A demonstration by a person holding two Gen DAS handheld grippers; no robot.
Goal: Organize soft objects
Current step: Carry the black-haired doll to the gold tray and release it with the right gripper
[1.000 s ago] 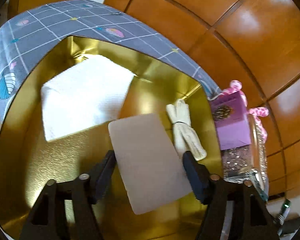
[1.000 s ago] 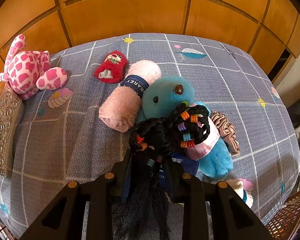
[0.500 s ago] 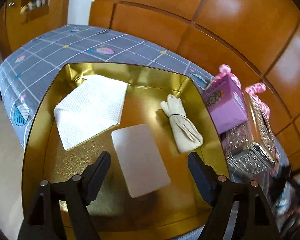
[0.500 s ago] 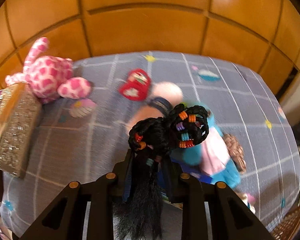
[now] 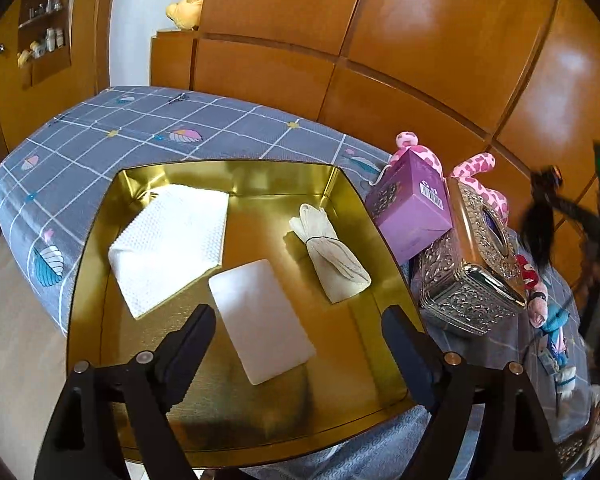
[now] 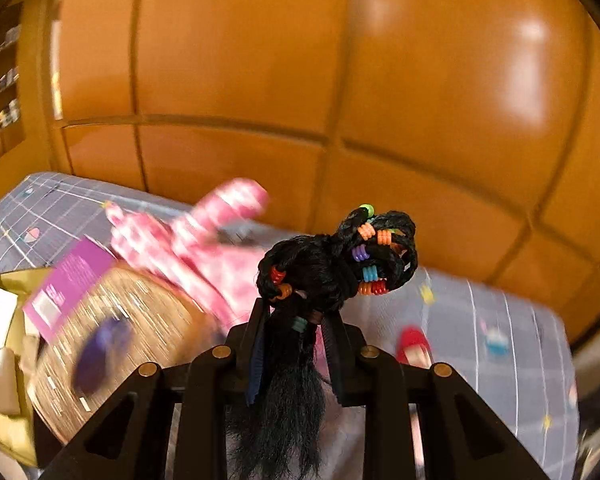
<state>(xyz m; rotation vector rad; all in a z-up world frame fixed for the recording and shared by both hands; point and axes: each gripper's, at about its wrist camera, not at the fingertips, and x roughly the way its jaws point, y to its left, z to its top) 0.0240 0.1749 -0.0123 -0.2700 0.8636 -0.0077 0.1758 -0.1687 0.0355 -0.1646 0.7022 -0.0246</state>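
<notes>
Right wrist view: right tongs [image 6: 296, 320] clamp the black hairpiece [image 6: 332, 260], next lowering into the gold tray [image 5: 340, 184]; left tongs [image 5: 300, 344] gape empty above it.

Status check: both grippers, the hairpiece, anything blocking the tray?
Left gripper open above gold tray. Right gripper shut on black hairpiece, airborne. Tissue box beside tray.

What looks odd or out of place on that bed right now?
The purple cardboard box sits tilted, propped on the ornate silver tissue box rather than lying flat. Inside the gold tray the three items lie tidy. The right gripper grips a black beaded hairpiece.
</notes>
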